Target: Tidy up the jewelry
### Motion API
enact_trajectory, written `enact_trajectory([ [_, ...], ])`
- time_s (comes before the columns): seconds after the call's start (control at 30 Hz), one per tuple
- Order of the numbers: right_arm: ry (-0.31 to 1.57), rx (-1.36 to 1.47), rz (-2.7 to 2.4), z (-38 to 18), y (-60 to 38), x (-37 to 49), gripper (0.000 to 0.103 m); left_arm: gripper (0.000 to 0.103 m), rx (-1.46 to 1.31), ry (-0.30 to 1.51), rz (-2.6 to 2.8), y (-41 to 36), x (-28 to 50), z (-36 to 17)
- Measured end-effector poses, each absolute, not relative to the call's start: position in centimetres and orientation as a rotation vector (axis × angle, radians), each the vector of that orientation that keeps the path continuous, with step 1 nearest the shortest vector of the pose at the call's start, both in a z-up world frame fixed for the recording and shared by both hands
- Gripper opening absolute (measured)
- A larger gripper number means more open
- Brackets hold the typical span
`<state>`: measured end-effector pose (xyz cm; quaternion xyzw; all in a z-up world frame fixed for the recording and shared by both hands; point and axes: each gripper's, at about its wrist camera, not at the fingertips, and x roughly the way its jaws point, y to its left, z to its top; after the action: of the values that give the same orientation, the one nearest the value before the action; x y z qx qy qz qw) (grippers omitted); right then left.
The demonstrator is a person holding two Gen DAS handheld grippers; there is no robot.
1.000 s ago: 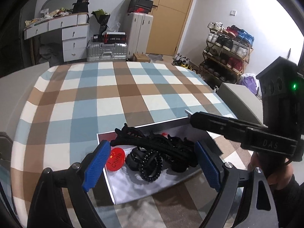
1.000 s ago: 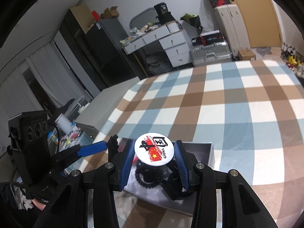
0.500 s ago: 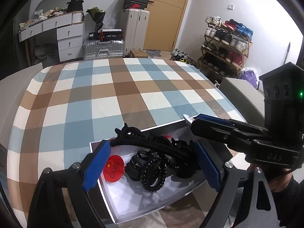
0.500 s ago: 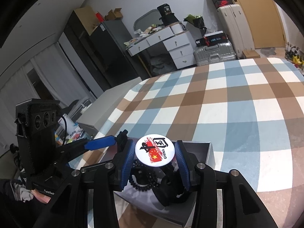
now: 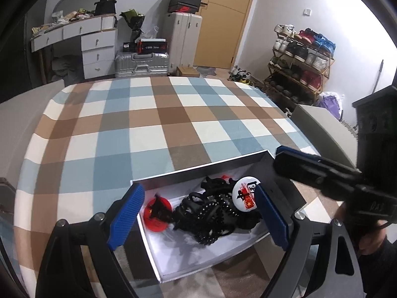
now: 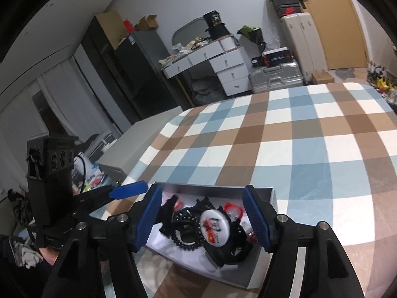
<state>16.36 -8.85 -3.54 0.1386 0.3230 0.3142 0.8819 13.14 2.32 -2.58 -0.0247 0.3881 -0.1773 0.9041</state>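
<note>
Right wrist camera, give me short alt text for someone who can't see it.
The right tool, open, its jaws having just been opening, hovers over a white badge lying on black hair ties inside a shallow box on a plaid tablecloth. The left tool reaches in from the left.

A lived-in bedroom at home: my view takes in a checked bedspread (image 5: 158,124), shoe rack (image 5: 301,59) (fully stocked), suitcases (image 5: 141,64) and cluttered dressing table (image 5: 82,42).
</note>
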Motion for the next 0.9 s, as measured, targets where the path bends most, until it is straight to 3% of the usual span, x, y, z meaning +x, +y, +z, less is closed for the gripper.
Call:
enact_trajectory([
  [0.37, 0.505, 0.295, 0.614, 0.1, -10.1, 12.6, 0.08, 0.087, 0.025, 0.653, -0.274, 2.2, 10.3, 0.0],
  [0.53, 0.327, 0.245, 0.536, 2.3, -10.6, 9.1, 0.095, 0.087, -0.027, 0.492, -0.131, 3.7, 8.8, 1.3],
  [0.7, 0.19, 0.179, 0.502, 3.3, -10.7, 6.6, 0.096, 0.088, -0.013, 0.32, -0.024, 4.1, 6.8, 2.1],
  [0.9, 0.102, 0.098, 0.422, 2.1, -10.6, 5.0, 0.096, 0.099, -0.004, 0.215, 0.03, 4.3, 5.6, 1.6],
])
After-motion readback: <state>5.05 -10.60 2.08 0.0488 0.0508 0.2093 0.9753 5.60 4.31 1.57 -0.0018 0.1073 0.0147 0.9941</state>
